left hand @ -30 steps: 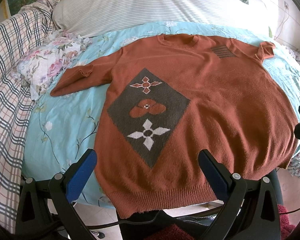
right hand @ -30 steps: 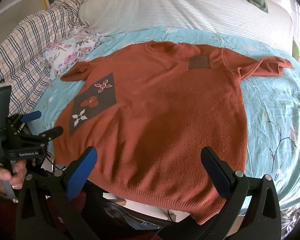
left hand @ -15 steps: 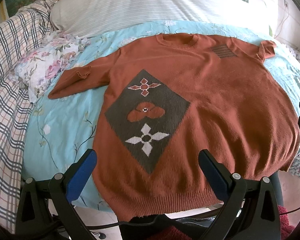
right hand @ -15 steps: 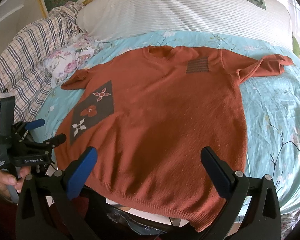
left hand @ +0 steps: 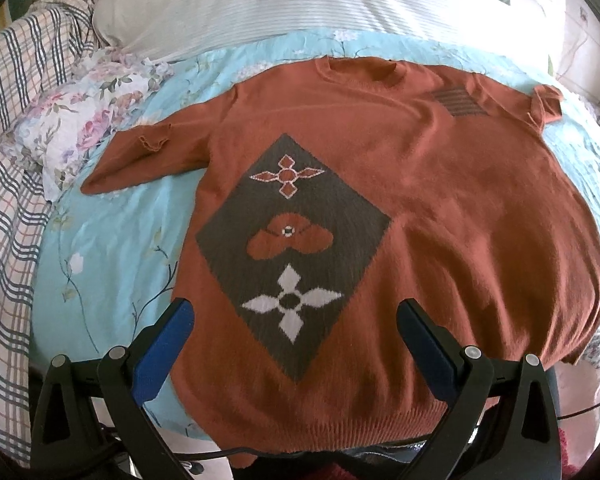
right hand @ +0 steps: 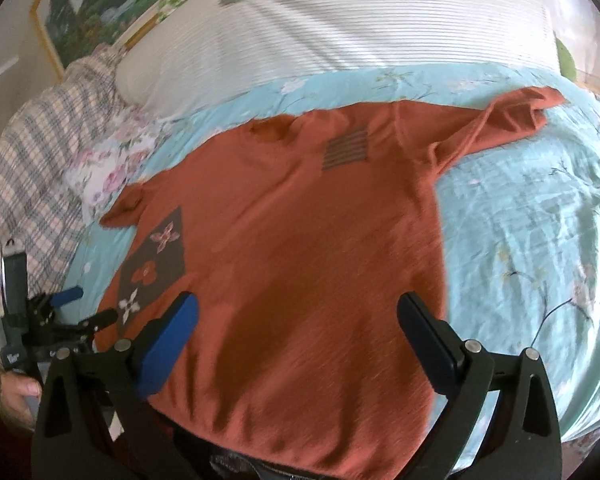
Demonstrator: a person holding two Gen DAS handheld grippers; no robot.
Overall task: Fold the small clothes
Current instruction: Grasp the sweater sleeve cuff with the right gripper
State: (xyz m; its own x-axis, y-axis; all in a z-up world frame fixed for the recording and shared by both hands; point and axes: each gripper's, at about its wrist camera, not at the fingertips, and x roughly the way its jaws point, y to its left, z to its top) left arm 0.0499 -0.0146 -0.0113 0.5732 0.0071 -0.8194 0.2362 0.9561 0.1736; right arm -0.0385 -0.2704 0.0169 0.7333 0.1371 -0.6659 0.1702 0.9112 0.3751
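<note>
I see a light-blue floral bedsheet (left hand: 112,240) | white striped pillow (left hand: 300,4) | plaid blanket (left hand: 8,184) | pink floral cloth (left hand: 80,116) | framed landscape painting (right hand: 100,12)

Both wrist cameras are sitting low at the bed's foot edge, looking forward and down toward the pillows at 12 o'clock. The left one is hanging close over the sweater's (left hand: 400,200) diamond patch (left hand: 292,248); the right one is facing its plain half, catching that patch (right hand: 152,268) at 9 o'clock.
</note>
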